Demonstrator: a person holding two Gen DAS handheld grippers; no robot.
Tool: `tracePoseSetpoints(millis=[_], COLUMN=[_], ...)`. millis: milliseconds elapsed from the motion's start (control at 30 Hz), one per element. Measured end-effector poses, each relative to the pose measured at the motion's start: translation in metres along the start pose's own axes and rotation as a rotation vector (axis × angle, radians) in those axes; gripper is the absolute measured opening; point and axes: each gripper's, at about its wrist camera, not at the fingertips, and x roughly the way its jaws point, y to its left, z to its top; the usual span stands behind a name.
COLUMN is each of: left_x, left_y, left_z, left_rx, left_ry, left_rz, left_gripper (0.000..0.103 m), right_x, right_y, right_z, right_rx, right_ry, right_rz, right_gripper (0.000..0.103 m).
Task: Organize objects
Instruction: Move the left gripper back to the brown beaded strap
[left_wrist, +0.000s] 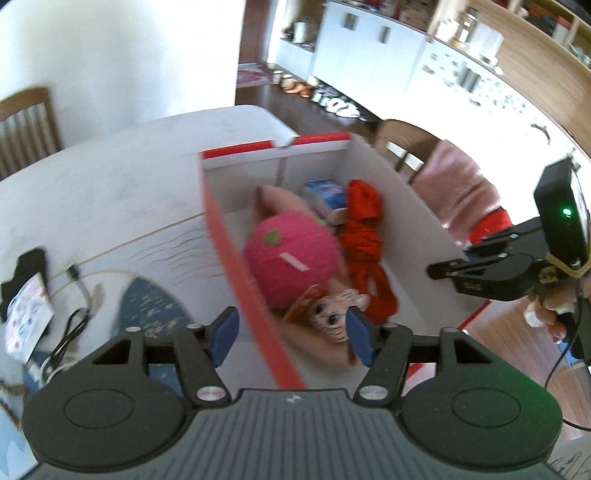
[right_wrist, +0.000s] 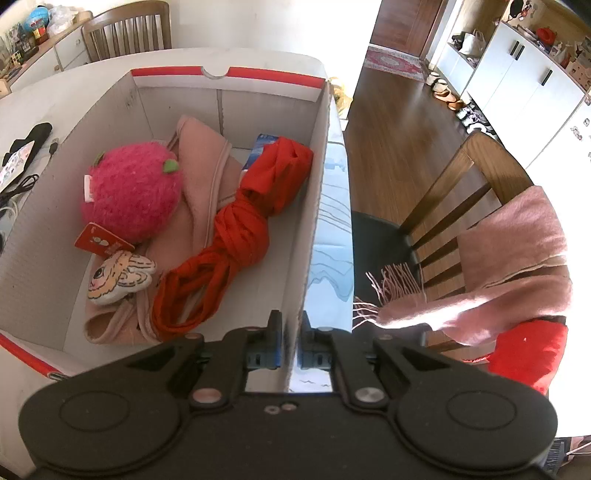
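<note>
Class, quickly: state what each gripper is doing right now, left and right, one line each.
Left gripper: open, holding nothing, above the box.
Right gripper: closed on the box's side wall.

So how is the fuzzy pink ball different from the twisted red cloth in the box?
The pink ball is round and fluffy with green spots; the red cloth is long, smooth and knotted. The pink ball has a tag hanging off it; the red cloth shows none. The ball sits nearer the box's left wall, the cloth nearer its right. Both lie on pink fabric.
</note>
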Motion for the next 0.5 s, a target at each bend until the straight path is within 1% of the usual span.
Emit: tracePoseSetpoints(millis=[33, 133, 233, 500], left_x=[-0.003, -0.008, -0.013, -0.030], left_y=[0.006, 0.026, 0.049, 0.119], left_z=[-0.003, -0.010, -0.018, -0.043], left_rx=[-0.014, -0.067, -0.118, -0.232], left_ry=[-0.006, -0.014, -0.023, -0.028], left_rz=[0.010, 0.031, 0.073, 0.258], left_gripper=[0.069, 0.071, 0.074, 0.074], right_x=[0.000, 0.000, -0.001, -0.001], right_y=[0.000, 0.000, 0.000, 0.001], right_z=[0.000, 0.000, 0.000, -0.001], right_rx=[0.000, 0.000, 0.001, 0.004], right_ry=[0.001, 0.002, 0.004, 0.005], right_rz=[-0.001, -0.003, -0.007, -0.014], right_gripper=[0.006, 0.007, 0.007, 0.010])
